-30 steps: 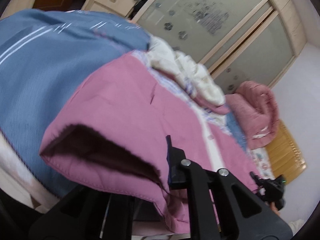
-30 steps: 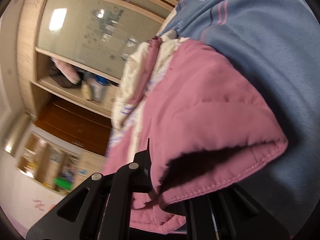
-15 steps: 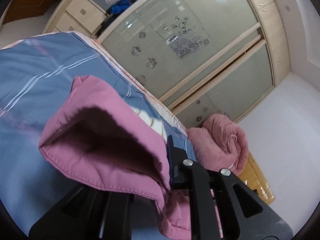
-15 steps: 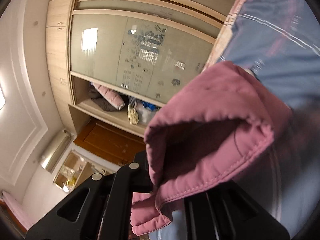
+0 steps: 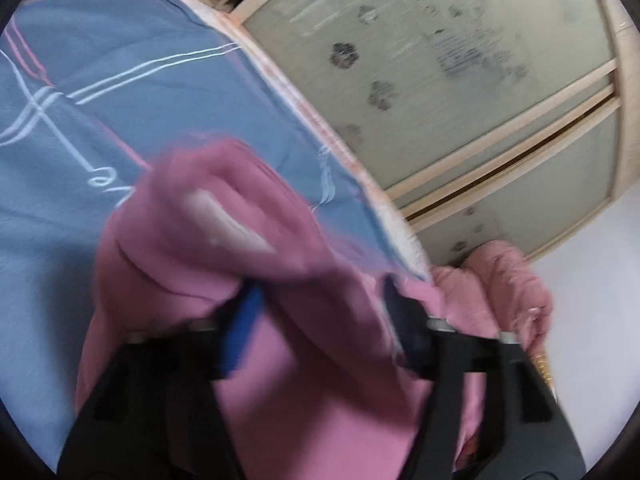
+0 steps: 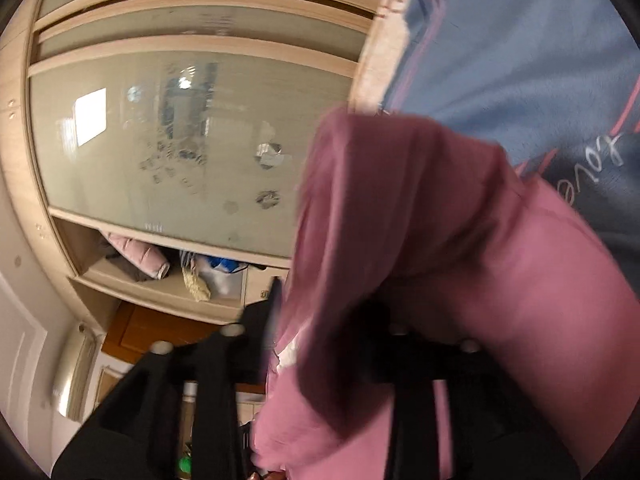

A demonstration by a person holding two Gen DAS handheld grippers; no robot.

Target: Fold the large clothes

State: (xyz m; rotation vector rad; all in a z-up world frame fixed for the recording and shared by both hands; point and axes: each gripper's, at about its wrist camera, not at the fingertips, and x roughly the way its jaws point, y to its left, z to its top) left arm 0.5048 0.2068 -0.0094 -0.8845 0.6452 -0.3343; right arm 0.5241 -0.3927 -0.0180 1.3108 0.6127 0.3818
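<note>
A pink padded garment (image 5: pixel 224 220) lies bunched on the blue bed sheet (image 5: pixel 120 80), blurred by motion. My left gripper (image 5: pixel 320 314) has its jaws opening, with pink fabric lying loose between the spread fingers (image 5: pixel 244 320) and no pad pressing on it. In the right wrist view the same pink garment (image 6: pixel 400 220) folds over beside the blue sheet (image 6: pixel 520 60). My right gripper (image 6: pixel 324 320) is opening too. Its left finger (image 6: pixel 272 308) stands clear of the cloth, and the fabric drapes over the other finger and hides it.
Frosted sliding wardrobe doors (image 5: pixel 460 80) stand just past the bed edge. A second pink padded garment (image 5: pixel 508 280) sits rolled at the bed's far end. The right wrist view shows the wardrobe doors (image 6: pixel 180 140) and an open shelf (image 6: pixel 180 276) holding clothes and bags.
Both grippers swept the pink garment's edge across the bed toward the wardrobe side. Both jaws, shut on the fabric before, now stand apart and the cloth lies loose.
</note>
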